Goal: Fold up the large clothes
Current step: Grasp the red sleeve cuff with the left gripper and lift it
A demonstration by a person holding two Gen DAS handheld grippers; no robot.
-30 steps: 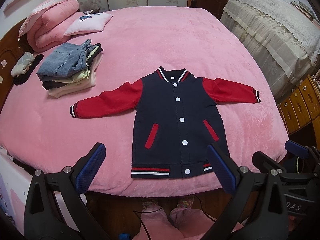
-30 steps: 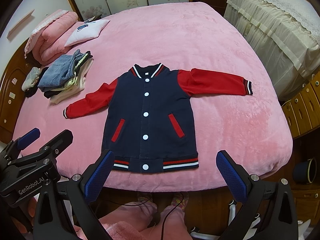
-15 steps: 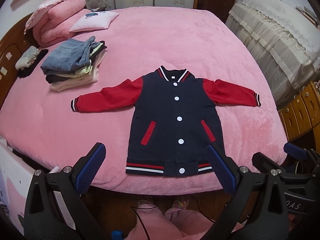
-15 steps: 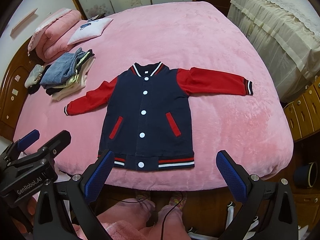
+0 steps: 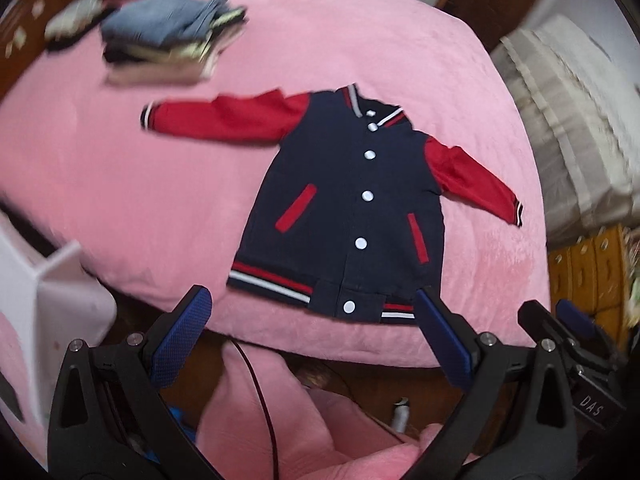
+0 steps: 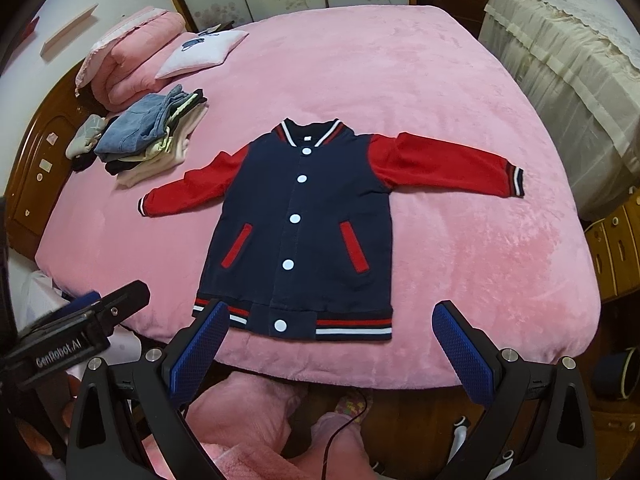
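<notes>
- The fingers of the left gripper (image 5: 310, 334) were spread wide and held nothing; they hung just off the jacket's hem, off the bed edge, with one blue pad (image 5: 182, 336) on each side of the hem in the left wrist view.
- The right gripper (image 6: 330, 354) was likewise released and empty, its fingers flanking the jacket's hem without touching it.
- The bed (image 6: 400, 80), covered in pink plush, carried the jacket near its foot edge.
- The jacket (image 6: 304, 220) lay flat, face up and buttoned, navy body with red sleeves stretched out to both sides, collar pointing to the head of the bed, striped hem at the foot edge.
- A folded pink quilt (image 6: 128, 60) sat well beyond the jacket's left sleeve, at the headboard.
- A pile of folded clothes (image 6: 152, 136), denim on top, sat near the jacket's left cuff, apart from it; blurred in the left wrist view.
- A small white pillow (image 6: 200, 54) lay beyond that pile, farther from the jacket.
- The person's legs in pink trousers (image 6: 248, 420) showed below the jacket's hem, off the bed.
</notes>
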